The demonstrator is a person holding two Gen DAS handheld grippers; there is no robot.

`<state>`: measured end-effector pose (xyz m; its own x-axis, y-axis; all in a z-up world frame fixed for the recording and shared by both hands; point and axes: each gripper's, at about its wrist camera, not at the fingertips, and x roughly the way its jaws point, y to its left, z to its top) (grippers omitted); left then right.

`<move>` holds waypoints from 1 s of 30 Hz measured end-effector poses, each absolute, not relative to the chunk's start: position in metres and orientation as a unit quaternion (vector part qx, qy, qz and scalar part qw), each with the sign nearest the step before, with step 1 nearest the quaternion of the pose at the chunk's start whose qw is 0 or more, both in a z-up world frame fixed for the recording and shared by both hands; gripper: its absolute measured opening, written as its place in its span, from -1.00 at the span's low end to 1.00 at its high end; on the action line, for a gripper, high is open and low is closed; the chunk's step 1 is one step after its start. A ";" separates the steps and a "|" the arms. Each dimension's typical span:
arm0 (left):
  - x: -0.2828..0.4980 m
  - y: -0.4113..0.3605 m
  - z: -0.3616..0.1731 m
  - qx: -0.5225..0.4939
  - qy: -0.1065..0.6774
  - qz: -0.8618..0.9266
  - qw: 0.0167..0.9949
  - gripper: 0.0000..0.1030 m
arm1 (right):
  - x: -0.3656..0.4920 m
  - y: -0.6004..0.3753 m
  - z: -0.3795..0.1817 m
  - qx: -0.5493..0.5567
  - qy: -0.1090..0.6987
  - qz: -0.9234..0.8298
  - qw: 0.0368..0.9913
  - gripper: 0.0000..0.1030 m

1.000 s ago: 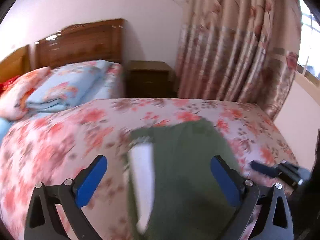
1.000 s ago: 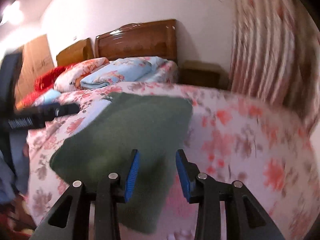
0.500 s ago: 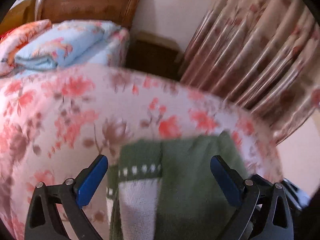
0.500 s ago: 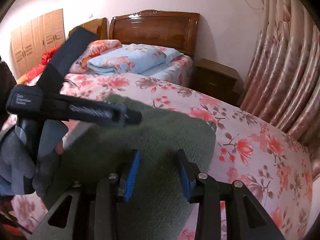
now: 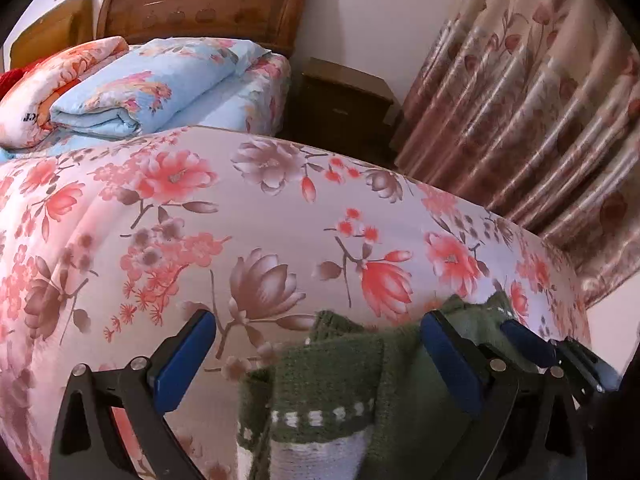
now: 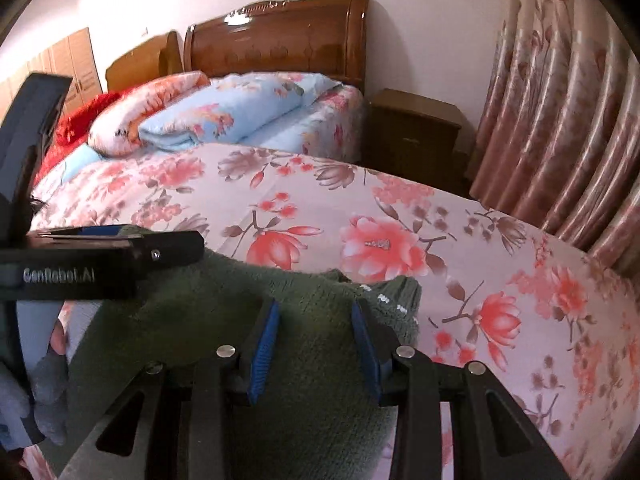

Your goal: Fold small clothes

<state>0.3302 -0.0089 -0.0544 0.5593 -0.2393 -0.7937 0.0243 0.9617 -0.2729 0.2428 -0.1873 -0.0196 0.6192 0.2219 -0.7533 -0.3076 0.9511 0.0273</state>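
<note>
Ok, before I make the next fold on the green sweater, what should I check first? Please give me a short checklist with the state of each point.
1. Left gripper open: ok, its fingers stand wide apart.
2. Green sweater between the left fingers: ok, the edge with white dots lies there.
3. Right gripper holding the sweater: cannot tell; knit fills the gap, but contact with the pads is not visible.
4. Sweater flat on the bedspread: not ok, the far edge is bunched.
5. Grippers apart from each other: cannot tell; in the left wrist view they sit very close.
</note>
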 end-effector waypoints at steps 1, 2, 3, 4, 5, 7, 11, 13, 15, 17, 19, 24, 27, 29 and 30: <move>0.332 -0.008 -0.058 -0.123 0.465 -0.076 0.873 1.00 | 0.243 -0.189 -0.020 -0.047 0.411 0.148 0.899 -0.25; 0.335 -0.004 -0.062 -0.137 0.472 -0.072 0.868 1.00 | 0.243 -0.190 -0.022 -0.043 0.410 0.148 0.899 -0.25; 0.338 -0.002 -0.063 -0.144 0.475 -0.068 0.866 1.00 | 0.244 -0.191 -0.024 -0.039 0.410 0.146 0.899 -0.25; 0.339 0.001 -0.064 -0.152 0.478 -0.067 0.862 1.00 | 0.246 -0.193 -0.026 -0.034 0.411 0.146 0.899 -0.25; 0.339 0.004 -0.064 -0.162 0.480 -0.070 0.860 1.00 | 0.249 -0.194 -0.028 -0.027 0.412 0.148 0.899 -0.24; 0.336 0.009 -0.061 -0.174 0.478 -0.071 0.858 1.00 | 0.250 -0.199 -0.028 -0.008 0.418 0.154 0.896 -0.23; 0.289 0.022 -0.018 -0.171 0.416 -0.078 0.890 1.00 | 0.231 -0.201 -0.009 -0.010 0.408 0.134 0.903 -0.23; 0.257 0.014 -0.001 -0.114 0.385 -0.086 0.912 1.00 | 0.196 -0.198 0.010 -0.014 0.376 0.159 0.913 -0.23; 0.224 0.001 0.001 -0.057 0.367 -0.088 0.924 1.00 | 0.168 -0.192 0.016 -0.034 0.357 0.168 0.918 -0.23; 0.200 -0.012 -0.012 -0.009 0.365 -0.088 0.927 1.00 | 0.144 -0.186 0.013 -0.050 0.353 0.172 0.918 -0.22; 0.188 -0.019 -0.032 0.029 0.380 -0.065 0.922 1.00 | 0.126 -0.178 0.000 -0.077 0.362 0.163 0.915 -0.21; 0.143 0.000 -0.027 0.004 0.334 -0.045 0.941 1.00 | 0.089 -0.187 0.004 -0.077 0.352 0.125 0.924 -0.20; 0.096 0.011 0.011 -0.033 0.262 -0.071 0.962 1.00 | 0.074 -0.198 0.013 -0.102 0.343 0.058 0.932 -0.20; 0.061 0.011 0.043 -0.055 0.212 -0.109 0.970 1.00 | 0.066 -0.206 0.018 -0.104 0.335 0.029 0.936 -0.20; 0.050 0.007 0.055 -0.055 0.201 -0.124 0.970 1.00 | 0.062 -0.211 0.021 -0.102 0.328 0.013 0.939 -0.21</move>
<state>0.0501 0.0074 0.0547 0.8887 -0.2623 -0.3760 0.2178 0.9633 -0.1571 0.0620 -0.2107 0.0214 0.7843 -0.0421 -0.6190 -0.0923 0.9787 -0.1834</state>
